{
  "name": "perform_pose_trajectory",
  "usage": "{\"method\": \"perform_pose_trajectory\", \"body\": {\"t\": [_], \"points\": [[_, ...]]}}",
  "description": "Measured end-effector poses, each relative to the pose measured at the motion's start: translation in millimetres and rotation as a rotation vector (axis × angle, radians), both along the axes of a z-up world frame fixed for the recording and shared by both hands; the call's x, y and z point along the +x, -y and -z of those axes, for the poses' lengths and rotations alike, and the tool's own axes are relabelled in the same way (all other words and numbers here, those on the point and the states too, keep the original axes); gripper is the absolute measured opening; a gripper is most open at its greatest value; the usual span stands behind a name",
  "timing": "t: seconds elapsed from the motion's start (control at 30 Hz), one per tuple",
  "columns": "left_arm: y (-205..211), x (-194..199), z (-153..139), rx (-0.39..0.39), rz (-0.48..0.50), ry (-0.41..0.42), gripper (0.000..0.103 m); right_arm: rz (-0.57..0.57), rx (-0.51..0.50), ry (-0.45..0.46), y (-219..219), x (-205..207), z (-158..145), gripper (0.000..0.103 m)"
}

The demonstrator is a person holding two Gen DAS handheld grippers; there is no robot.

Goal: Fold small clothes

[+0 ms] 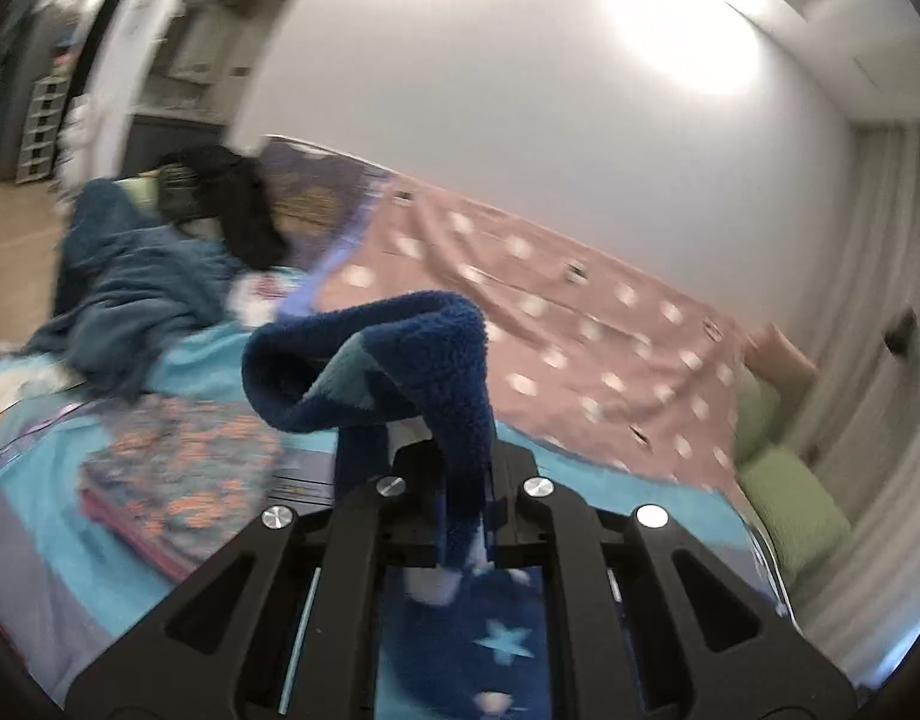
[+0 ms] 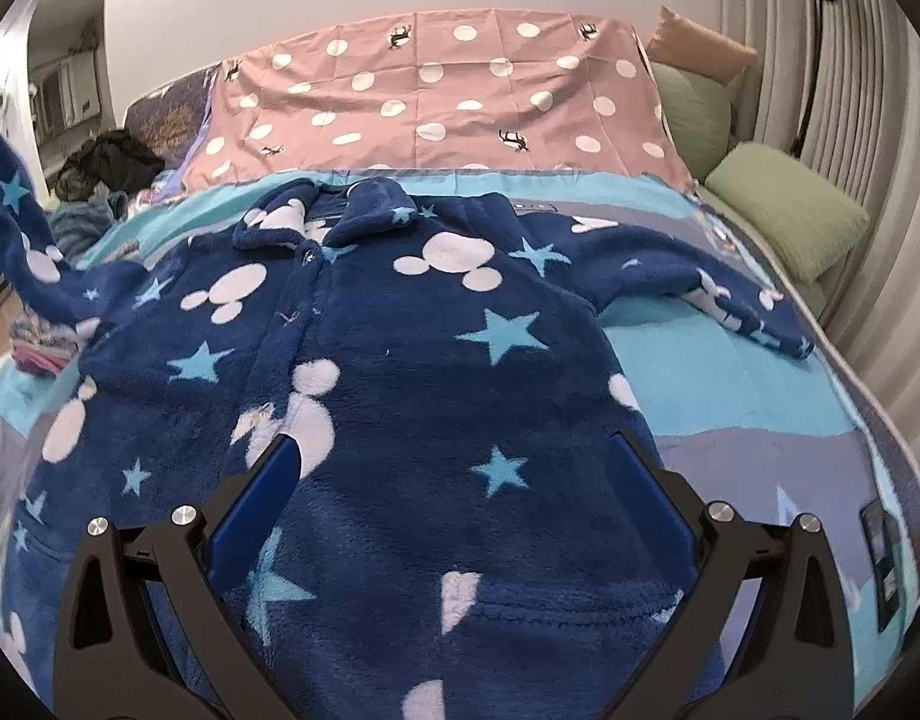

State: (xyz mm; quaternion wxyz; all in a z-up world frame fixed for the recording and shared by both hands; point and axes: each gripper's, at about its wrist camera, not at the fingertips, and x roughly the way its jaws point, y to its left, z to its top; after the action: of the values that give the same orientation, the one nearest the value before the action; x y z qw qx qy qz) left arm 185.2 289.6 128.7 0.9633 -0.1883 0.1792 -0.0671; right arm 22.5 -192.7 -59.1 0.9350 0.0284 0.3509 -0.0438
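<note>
The navy fleece pyjama jacket with white mouse-head shapes and pale blue stars [image 2: 400, 348] lies front-up on the bed [image 2: 730, 396], filling the middle of the right wrist view. Its collar sits toward the top of that frame and its hem runs off the bottom, so its long axis goes from the camera up toward the pillows. One sleeve [image 2: 718, 294] lies flat, stretched toward the right edge of the frame. The other sleeve [image 2: 22, 240] rises off the bed at the far left of the frame, and that is the one that matters.

In the left wrist view the left gripper [image 1: 466, 498] is clamped shut on that raised sleeve [image 1: 400, 360]; the cuff end curls over above the jaws in the centre of the frame, while more of the jacket shows blurred below. The right gripper [image 2: 454, 480] hovers over the lower body of the jacket with its jaws standing wide and nothing between them.

As I read it, the coming fold turns on carrying the held sleeve from the left side of the right wrist frame across toward the button line down the middle. The left hand already has it; the right is nearer the hem and the flat sleeve.

Beyond the jacket, a pink polka-dot pillowcase [image 2: 460, 90] spans the top, green cushions [image 2: 784, 216] sit at the right, and a folded floral cloth [image 1: 178, 468] lies at the lower left of the left wrist view.
</note>
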Motion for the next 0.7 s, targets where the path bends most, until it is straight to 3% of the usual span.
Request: {"method": "perform_pose_trajectory", "body": {"t": [0.17,0.23,0.33,0.43,0.5,0.57,0.7], "points": [[121.1,27.5,21.2,0.091,0.230,-0.068,0.009,0.035,0.034,0.032,19.8,-8.9,-4.7,0.102],[180.7,33.7,44.3,0.144,0.321,-0.107,0.009,0.059,0.037,0.040,30.0,-12.9,-6.0,0.102],[256.0,37.9,83.4,0.253,0.373,-0.145,0.009,0.112,0.065,0.039,51.6,-17.8,-6.0,0.102],[323.0,33.5,130.3,0.331,0.485,-0.217,0.016,0.141,0.092,0.039,68.6,-23.3,-7.2,0.102],[349.0,28.1,151.5,0.359,0.538,-0.254,0.024,0.152,0.089,0.044,76.3,-26.9,-8.7,0.102],[356.6,24.0,162.1,0.376,0.566,-0.274,0.048,0.157,0.077,0.047,83.0,-28.4,-10.5,0.102],[330.2,-10.0,154.2,0.431,0.516,-0.217,0.066,0.113,0.133,0.031,93.5,-19.7,-15.9,0.102]]}}
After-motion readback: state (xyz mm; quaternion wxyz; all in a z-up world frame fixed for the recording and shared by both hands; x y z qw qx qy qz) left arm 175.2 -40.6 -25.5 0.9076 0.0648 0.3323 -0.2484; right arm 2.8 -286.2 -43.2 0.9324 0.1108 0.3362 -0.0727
